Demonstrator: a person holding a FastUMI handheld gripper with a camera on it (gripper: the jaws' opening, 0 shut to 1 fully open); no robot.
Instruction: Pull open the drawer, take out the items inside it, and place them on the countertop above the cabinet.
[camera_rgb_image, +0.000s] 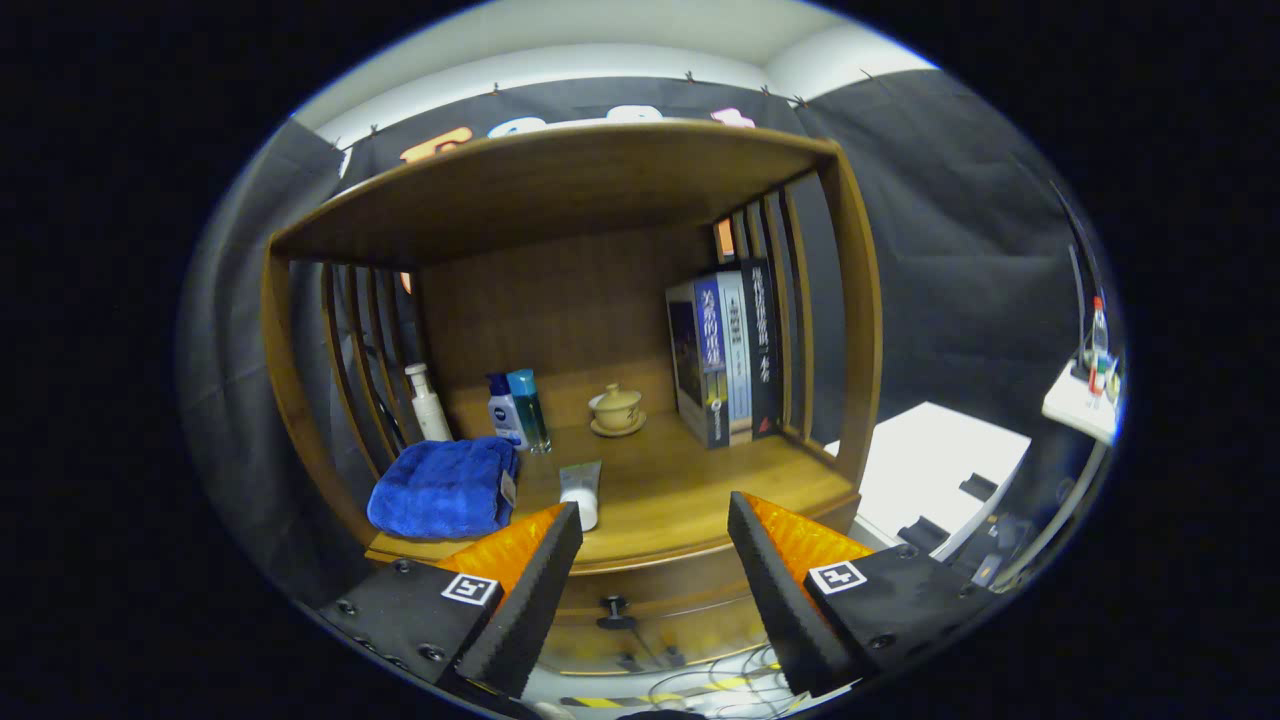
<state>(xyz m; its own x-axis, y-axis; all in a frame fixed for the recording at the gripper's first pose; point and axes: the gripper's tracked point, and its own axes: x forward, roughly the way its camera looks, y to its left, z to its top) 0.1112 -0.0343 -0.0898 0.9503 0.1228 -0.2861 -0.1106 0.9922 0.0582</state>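
My gripper (655, 560) hangs wide open, holding nothing, before the shut drawer (650, 600), whose knob (614, 609) lies between the fingers.

Books (724, 350) upright at right slats; lidded cup (617, 408) centre-back.

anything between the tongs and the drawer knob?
Nothing visible. The tongs are open, and the drawer knob sits in the gap between them, just ahead on the drawer front, below the countertop.
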